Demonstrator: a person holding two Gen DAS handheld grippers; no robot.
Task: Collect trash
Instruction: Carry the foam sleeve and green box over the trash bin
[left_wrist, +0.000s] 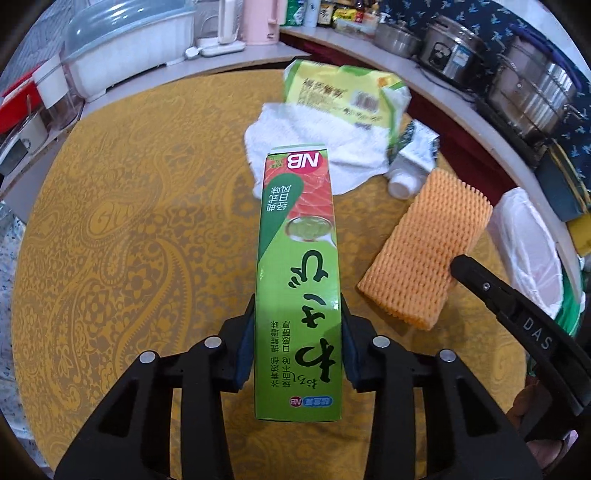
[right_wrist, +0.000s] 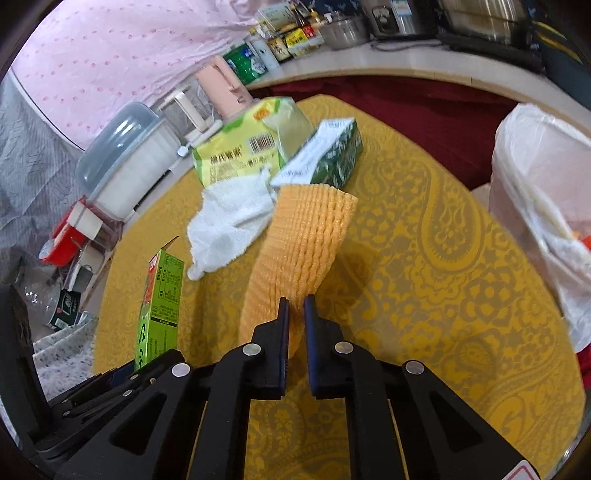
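On yellow worktop (left_wrist: 129, 221): left tool (left_wrist: 299, 317) pinching green carton (left_wrist: 299, 258), right tool (right_wrist: 295, 314) clamped on orange foam net (right_wrist: 303, 236), both raised. Still lying there: white towel (left_wrist: 314, 155), yellow-green bag (left_wrist: 343, 92), small box (right_wrist: 328, 155). Lined bin (right_wrist: 535, 177) at right, partly filled.

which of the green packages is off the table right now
The tall green wasabi box, clamped between the left gripper pads. The yellow-green bag and the small green-and-white carton lie on the yellow table beside the white towel.
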